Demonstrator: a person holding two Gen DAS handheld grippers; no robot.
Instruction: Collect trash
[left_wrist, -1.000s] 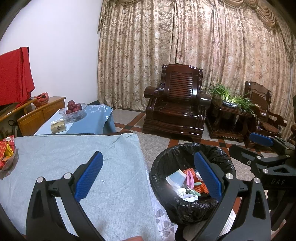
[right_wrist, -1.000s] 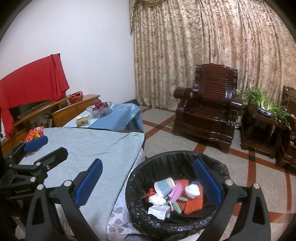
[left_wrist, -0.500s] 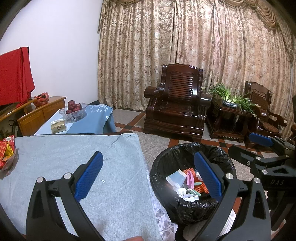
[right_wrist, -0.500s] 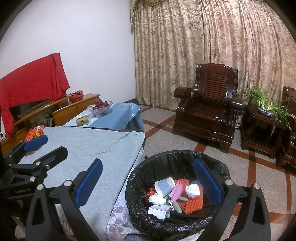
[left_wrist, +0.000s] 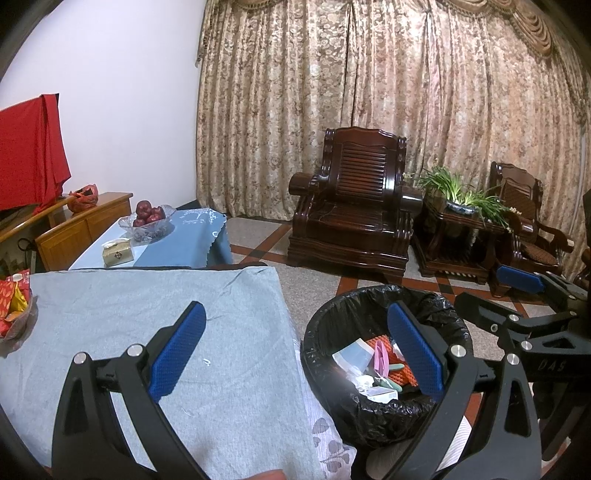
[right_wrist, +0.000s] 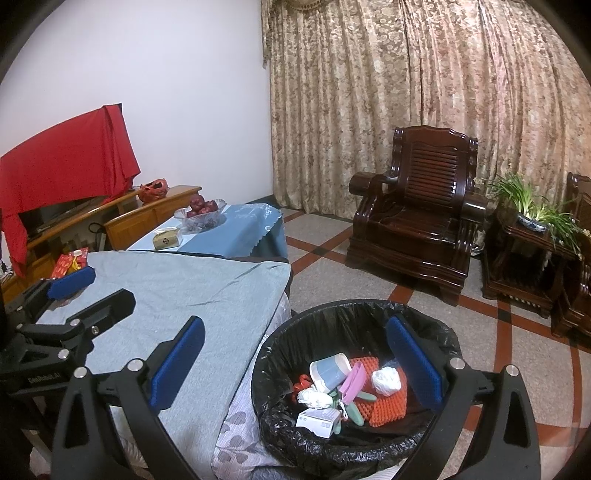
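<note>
A bin lined with a black bag (right_wrist: 354, 314) stands on the floor beside the table; it also shows in the left wrist view (left_wrist: 369, 295). Inside lie several pieces of trash: a blue-white paper cup (right_wrist: 328, 371), crumpled tissue (right_wrist: 386, 380), orange foam netting (right_wrist: 388, 408), a pink wrapper (right_wrist: 354, 380) and a small white box (right_wrist: 317, 421). My left gripper (left_wrist: 295, 350) is open and empty over the table's right edge. My right gripper (right_wrist: 295, 362) is open and empty above the bin's near rim.
The table wears a grey cloth (left_wrist: 129, 314). A bowl of red snack packets (left_wrist: 14, 314) sits at its left edge. Behind are a blue-covered low table (left_wrist: 184, 236) with a fruit bowl (left_wrist: 147, 218), a wooden armchair (left_wrist: 354, 206) and a plant stand (left_wrist: 458, 229).
</note>
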